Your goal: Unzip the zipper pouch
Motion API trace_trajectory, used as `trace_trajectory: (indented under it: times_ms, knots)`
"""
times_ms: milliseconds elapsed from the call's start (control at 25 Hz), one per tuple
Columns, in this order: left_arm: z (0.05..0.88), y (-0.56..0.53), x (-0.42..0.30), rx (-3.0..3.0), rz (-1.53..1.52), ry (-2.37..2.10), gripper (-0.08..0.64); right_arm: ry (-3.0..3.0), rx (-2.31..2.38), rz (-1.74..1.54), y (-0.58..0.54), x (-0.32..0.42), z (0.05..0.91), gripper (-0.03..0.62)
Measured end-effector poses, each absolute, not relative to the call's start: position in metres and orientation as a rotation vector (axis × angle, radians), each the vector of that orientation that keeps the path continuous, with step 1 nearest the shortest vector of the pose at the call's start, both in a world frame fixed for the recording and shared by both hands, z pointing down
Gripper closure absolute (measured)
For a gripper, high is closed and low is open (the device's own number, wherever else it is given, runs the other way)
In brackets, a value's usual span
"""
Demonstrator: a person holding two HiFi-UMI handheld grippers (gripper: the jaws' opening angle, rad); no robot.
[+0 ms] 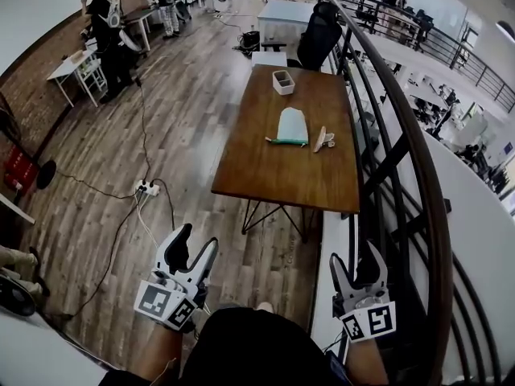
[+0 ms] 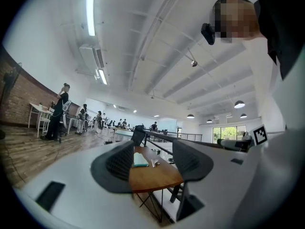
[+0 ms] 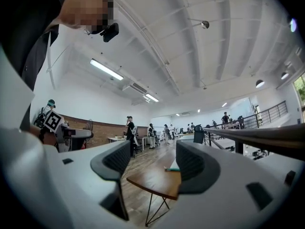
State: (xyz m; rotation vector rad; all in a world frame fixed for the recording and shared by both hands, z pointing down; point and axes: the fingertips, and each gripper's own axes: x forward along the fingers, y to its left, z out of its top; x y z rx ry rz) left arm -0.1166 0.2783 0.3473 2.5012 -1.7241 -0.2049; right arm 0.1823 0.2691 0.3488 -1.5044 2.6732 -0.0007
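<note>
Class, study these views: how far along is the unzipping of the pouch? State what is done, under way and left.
Done: nothing; the pouch lies untouched on the table. Under way: the approach; the left tool and right tool are open, empty and short of the table. Left: hold the pouch, grip its teal zipper and pull it open.

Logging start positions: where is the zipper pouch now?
Head view: the zipper pouch lies mid-table on the wooden table, white box beyond it, small pale item at its right.
</note>
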Motion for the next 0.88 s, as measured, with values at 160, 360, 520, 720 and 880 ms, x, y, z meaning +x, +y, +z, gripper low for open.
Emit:
trace_trajectory:
  times_ms: [160, 360, 520, 720, 880]
  knots:
    - [0.357, 0.269, -0.11, 2.49, -0.153, -1.718, 0.301, 2.678, -1.483, -0.058, 0.262, 0.188, 0.364, 0.301]
    - [0.37, 0.248, -0.107, 2.48, -0.135, -1.699, 0.301, 2.707, -1.462, -0.085, 0.244, 0.184, 0.377, 0.311]
    - [0.374, 0.214, -0.108, 2.485, -0.159, -1.682, 0.301, 2.707, -1.516, -0.049, 0.216, 0.187, 0.377, 0.314]
    - [0.369, 0.153, -0.11, 2.536, -0.188, -1.644, 0.302, 2.668, -1.591, -0.015, 0.164, 0.191, 0.368, 0.322]
    - [0.365, 0.102, -0.114, 2.556, -0.222, -1.608, 0.302, 2.648, -1.608, 0.022, 0.117, 0.181, 0.355, 0.328]
